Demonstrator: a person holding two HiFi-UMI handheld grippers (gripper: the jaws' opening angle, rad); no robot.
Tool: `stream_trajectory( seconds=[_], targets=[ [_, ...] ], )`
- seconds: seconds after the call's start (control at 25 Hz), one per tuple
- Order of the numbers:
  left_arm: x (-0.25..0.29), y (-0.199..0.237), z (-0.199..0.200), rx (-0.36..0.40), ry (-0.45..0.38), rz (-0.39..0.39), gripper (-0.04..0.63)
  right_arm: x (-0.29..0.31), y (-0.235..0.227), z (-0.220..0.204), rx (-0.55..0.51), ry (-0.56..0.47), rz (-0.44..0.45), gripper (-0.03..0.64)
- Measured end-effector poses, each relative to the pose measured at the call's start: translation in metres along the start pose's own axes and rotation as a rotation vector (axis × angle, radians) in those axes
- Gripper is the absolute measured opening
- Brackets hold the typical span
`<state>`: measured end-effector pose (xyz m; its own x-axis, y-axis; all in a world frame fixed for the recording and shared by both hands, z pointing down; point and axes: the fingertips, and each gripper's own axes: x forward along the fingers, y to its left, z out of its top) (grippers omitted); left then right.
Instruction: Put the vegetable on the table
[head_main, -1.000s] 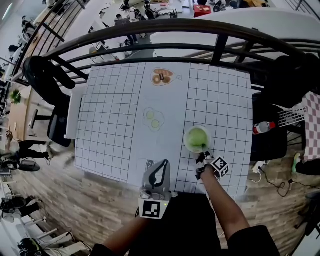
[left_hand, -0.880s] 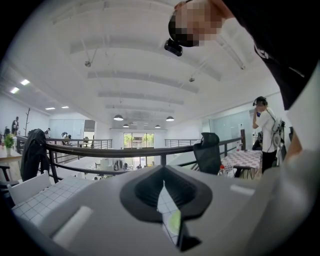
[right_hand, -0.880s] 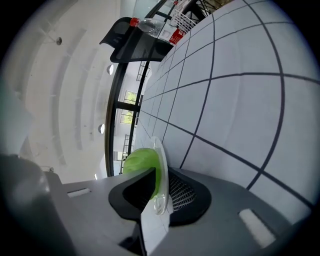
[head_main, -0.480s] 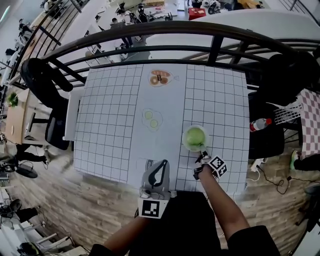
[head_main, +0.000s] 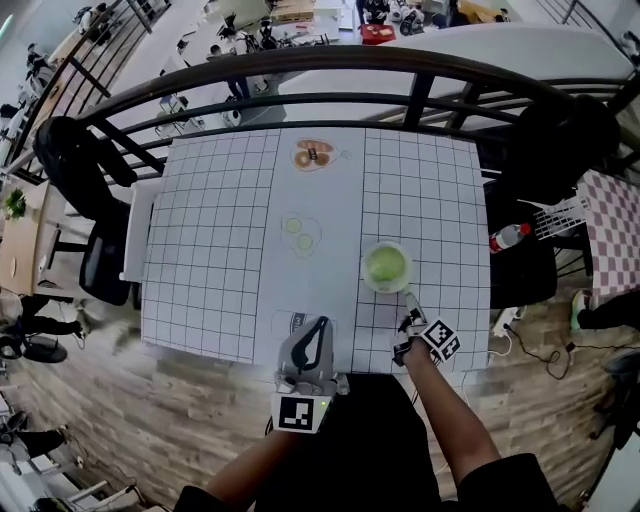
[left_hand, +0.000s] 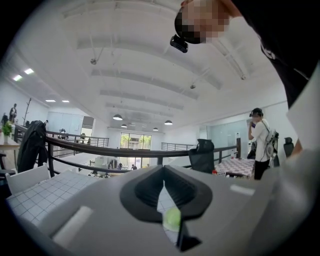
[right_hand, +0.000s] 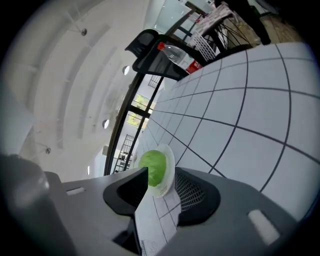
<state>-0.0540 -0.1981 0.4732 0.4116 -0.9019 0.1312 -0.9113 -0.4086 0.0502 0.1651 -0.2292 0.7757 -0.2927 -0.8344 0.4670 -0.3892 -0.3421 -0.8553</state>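
A round green vegetable (head_main: 385, 265) lies on a small white plate (head_main: 401, 284) that rests on the grid-patterned tablecloth (head_main: 220, 250), right of the middle. My right gripper (head_main: 408, 308) hovers just on the near side of the plate. Its jaws are opening, and they press on nothing. In the right gripper view the vegetable (right_hand: 153, 167) and plate (right_hand: 169, 176) show beyond the right gripper (right_hand: 161, 173). My left gripper (head_main: 317, 328) stands over the table's near edge, shut and empty. The left gripper (left_hand: 163, 172) points up across the table.
Printed pictures mark the cloth: brown slices (head_main: 312, 156) at the far side, green slices (head_main: 300, 232) in the middle. A black railing (head_main: 400, 70) runs behind the table. A black chair (head_main: 70, 160) stands at the left. A bottle (head_main: 505, 238) lies at the right.
The right gripper's jaws have spread apart and it has drawn back a little from the plate toward me. The plate and the vegetable stay on the table. The left gripper has held still.
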Motion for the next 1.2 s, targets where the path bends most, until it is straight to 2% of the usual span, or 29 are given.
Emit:
stream_trajectory(
  seconds=[0.12, 0.28, 0.52, 0.72, 0.88, 0.96, 1.04, 1.12, 1.2],
  targets=[
    [-0.011, -0.003, 0.000, -0.025, -0.009, -0.038, 0.008, -0.020, 0.020, -0.003, -0.070, -0.014, 0.030, 0.150],
    [-0.029, -0.001, 0.001, -0.042, -0.016, -0.073, 0.008, -0.058, 0.056, 0.000, -0.177, -0.103, 0.032, 0.130],
    [-0.056, 0.000, 0.002, -0.081, -0.032, -0.123, 0.008, -0.110, 0.124, -0.014, -0.284, -0.189, 0.112, 0.130],
    [-0.074, -0.008, -0.006, -0.111, -0.015, -0.204, 0.008, -0.158, 0.156, -0.031, -0.388, -0.304, 0.087, 0.095],
    [-0.083, -0.016, -0.016, -0.124, 0.009, -0.251, 0.008, -0.188, 0.179, -0.050, -0.491, -0.327, 0.101, 0.077],
    [-0.085, -0.020, -0.016, -0.120, 0.005, -0.266, 0.008, -0.200, 0.191, -0.053, -0.578, -0.338, 0.100, 0.059],
    [-0.088, -0.023, -0.013, -0.126, -0.005, -0.271, 0.008, -0.210, 0.197, -0.057, -0.725, -0.347, 0.057, -0.006],
    [-0.091, -0.024, -0.011, -0.131, -0.009, -0.266, 0.008, -0.217, 0.201, -0.065, -0.864, -0.346, 0.028, -0.006],
    [-0.094, -0.023, -0.008, -0.131, -0.014, -0.250, 0.008, -0.222, 0.206, -0.074, -0.934, -0.328, 0.037, -0.006]
  ],
)
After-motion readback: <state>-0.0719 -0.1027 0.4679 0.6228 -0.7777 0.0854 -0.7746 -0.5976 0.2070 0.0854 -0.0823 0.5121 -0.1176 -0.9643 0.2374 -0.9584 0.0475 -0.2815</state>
